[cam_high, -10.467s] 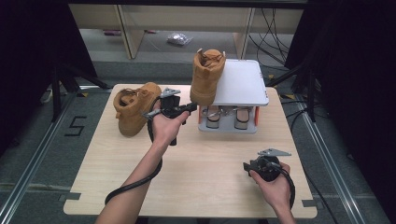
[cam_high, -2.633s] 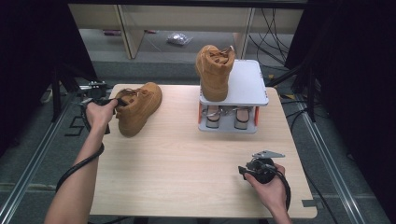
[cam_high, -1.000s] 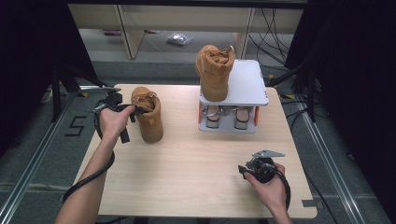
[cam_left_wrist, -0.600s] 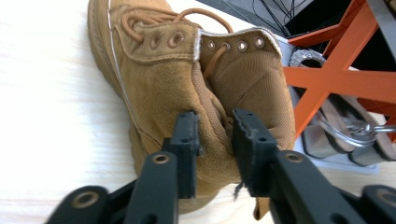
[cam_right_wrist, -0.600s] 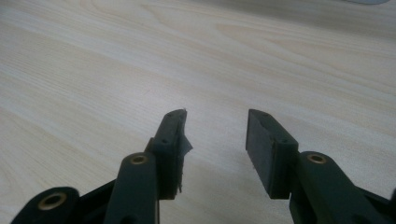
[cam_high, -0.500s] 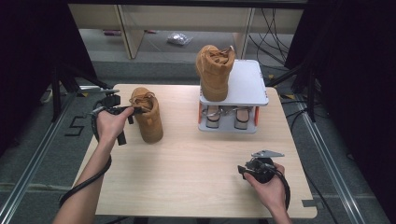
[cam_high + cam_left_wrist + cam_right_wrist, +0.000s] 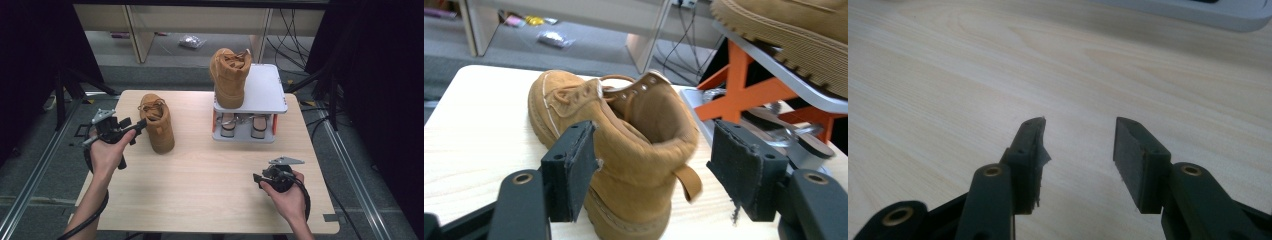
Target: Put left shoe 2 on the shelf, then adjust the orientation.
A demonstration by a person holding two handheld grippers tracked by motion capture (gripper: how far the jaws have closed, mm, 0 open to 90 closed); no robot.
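Lab recording bay: pale wooden table (image 7: 200, 185), black curtains (image 7: 35, 60), loose black cables (image 7: 295, 30), grey floor rails (image 7: 30, 180).

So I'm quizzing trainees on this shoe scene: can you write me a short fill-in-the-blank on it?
1. The tan boot nearest the left gripper stands on the ____.
2. The other boot stands on top of the grey ____.
3. The right gripper holds ____.

Missing words: table; rack; nothing

Your 2 forearms are bare, no sleeves. Each hand carries a black gripper, left gripper (image 7: 141, 123) and right gripper (image 7: 256, 178). Both have a grey 3-cornered plate, brass-ringed screw holes, and a black cable trailing toward 6 o'clock.
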